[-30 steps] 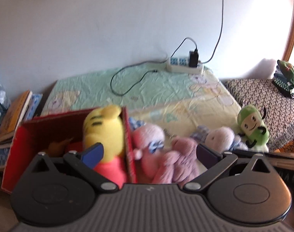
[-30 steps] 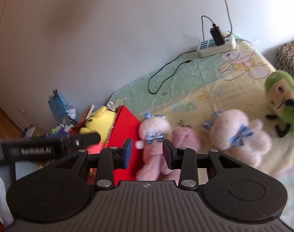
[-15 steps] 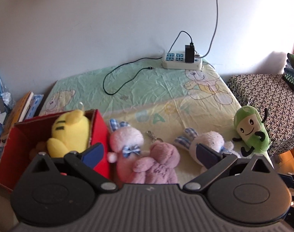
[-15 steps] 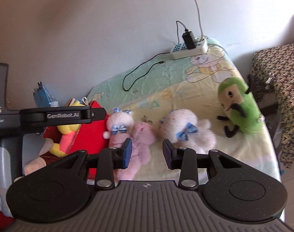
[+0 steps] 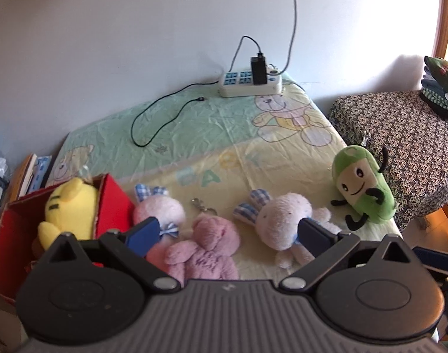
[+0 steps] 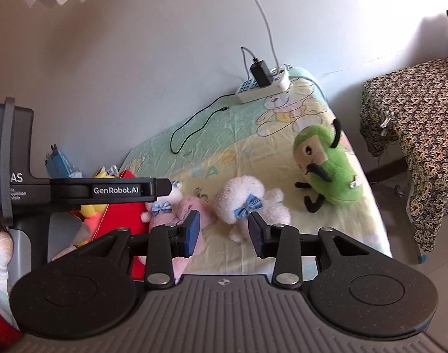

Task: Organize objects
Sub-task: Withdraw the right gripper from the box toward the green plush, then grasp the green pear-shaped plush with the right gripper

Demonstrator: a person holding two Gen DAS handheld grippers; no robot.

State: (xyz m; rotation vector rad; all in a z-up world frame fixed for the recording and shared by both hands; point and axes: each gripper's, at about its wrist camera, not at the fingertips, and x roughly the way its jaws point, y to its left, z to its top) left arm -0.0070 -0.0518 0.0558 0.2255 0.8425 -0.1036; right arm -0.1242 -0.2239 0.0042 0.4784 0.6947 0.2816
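Beside the red cardboard box (image 5: 112,206), on the pastel bear-print sheet (image 5: 212,135), four soft plush toys lie loose: a pale pink bunny with checked ears (image 5: 160,211) touching the box wall, a darker pink keychain bear (image 5: 206,241) beyond it, a second pale bunny (image 5: 282,220) farther off, and a green smiling plush (image 5: 362,191) farthest. One yellow bear plush (image 5: 71,209) sits inside. My left claw (image 5: 226,235) gapes wide, empty; my right claw (image 6: 222,232) stands parted, empty. I judge the crowded bunny and bear risky: pinching one could drag its neighbour or the keychain clip (image 5: 201,206).
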